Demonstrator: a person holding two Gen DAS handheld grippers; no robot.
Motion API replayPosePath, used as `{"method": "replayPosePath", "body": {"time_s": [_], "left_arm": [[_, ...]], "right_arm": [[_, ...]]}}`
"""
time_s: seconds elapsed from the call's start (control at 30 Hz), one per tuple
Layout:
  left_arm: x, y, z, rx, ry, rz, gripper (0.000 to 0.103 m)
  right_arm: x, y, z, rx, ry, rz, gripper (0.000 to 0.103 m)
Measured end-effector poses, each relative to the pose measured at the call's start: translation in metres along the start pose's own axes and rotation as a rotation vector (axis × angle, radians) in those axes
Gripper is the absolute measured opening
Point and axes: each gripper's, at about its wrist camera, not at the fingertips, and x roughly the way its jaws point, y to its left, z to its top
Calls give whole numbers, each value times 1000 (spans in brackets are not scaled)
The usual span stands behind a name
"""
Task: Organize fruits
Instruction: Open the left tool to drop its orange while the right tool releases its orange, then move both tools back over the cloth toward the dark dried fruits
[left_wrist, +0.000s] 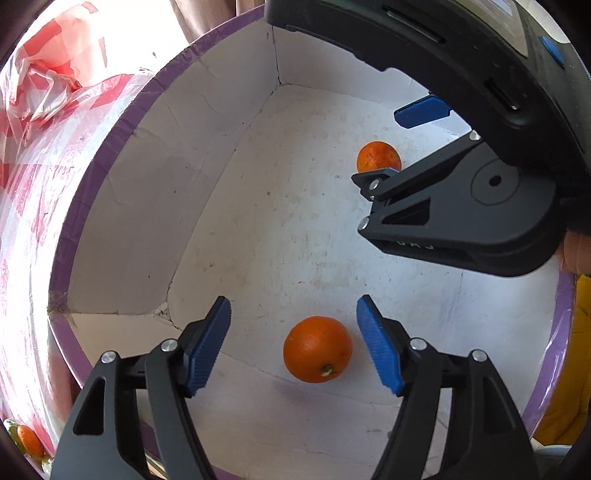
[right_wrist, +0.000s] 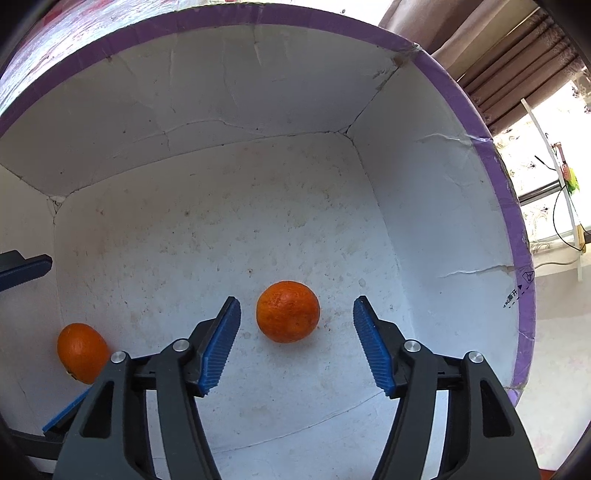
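1. Left tongs (left_wrist: 293, 345), black arms with ribbed blue pads, are spread apart and pinching nothing. They point steeply down into the white foam box with the purple taped rim (left_wrist: 122, 129).
2. A round orange fruit with its stem dimple showing (left_wrist: 317, 349) sits on the box floor right between those pads, a bit closer to the right one, touching neither, near the box's near wall.
3. Right tongs (right_wrist: 297, 345) are the same deal: spread, empty, aimed down.
4. The second round orange fruit (right_wrist: 288, 311) lies just ahead of their pads and centred in the gap, toward the box's right wall.
5. Neither fruit has a real long axis, so grip angle shouldn't matter.
6. My guess is both are dropped off and the next move is straight up and out, keeping the pads off the fruit.
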Motion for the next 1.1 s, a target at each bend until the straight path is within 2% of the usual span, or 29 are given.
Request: {"method": "replayPosePath", "body": {"time_s": [0.1,0.33,0.37,0.57,0.67,0.73,0.8,0.87,0.97,1.03,1.1], "left_arm": [[-5,0,-2,-1,-10,-1,74],[-33,-10,-14,24,-87,47,91],[-39,-11,-17,23,-108,62,96],[-86,3,-35,-67,-269,87,101],[-109,8,-45,-130,-359,148,101],[-126,6,-57,-162,-417,199,101],[-146,11,-71,-194,-480,198,101],[-159,18,-88,-246,-546,215,101],[-182,37,-119,-302,-647,311,101],[-195,51,-146,-345,-657,389,101],[-204,68,-176,-400,-639,413,101]], "right_arm": [[-5,-2,0,2,-10,-1,70],[-28,-11,-5,57,-104,-9,85],[-29,-12,-6,62,-120,-17,85],[-60,-24,-13,117,-244,-53,86],[-86,-36,-16,180,-333,-77,87],[-106,-41,-22,228,-412,-82,87],[-127,-46,-28,262,-496,-66,87],[-146,-43,-26,254,-529,-54,87],[-165,-26,-23,258,-547,10,87],[-176,-7,-21,249,-562,59,87],[-183,17,-19,204,-578,91,87]]}}
